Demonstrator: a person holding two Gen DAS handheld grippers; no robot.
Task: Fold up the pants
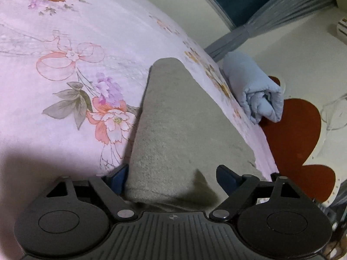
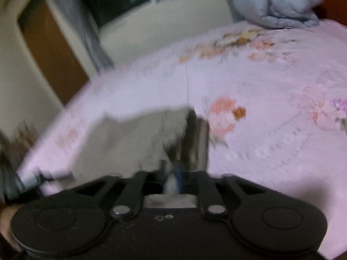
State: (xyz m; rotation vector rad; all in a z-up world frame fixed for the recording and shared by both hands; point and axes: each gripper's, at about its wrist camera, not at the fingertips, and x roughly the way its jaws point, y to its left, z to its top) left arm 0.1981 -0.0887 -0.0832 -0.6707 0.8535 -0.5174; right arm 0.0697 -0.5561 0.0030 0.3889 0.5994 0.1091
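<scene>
Floral bedsheet (image 1: 65, 99) under my grey pants (image 1: 173, 119), blue quilt roll (image 1: 256, 86) beyond them; left gripper (image 1: 173, 176) gapes astride 1 end, right gripper (image 2: 176, 173) looks pinched on cloth mid-fold, next I lay it flat.

Dim indoor light, soft shadows near the bottom left, left view fairly sharp, right view heavily motion-blurred, fisheye bending at edges
</scene>
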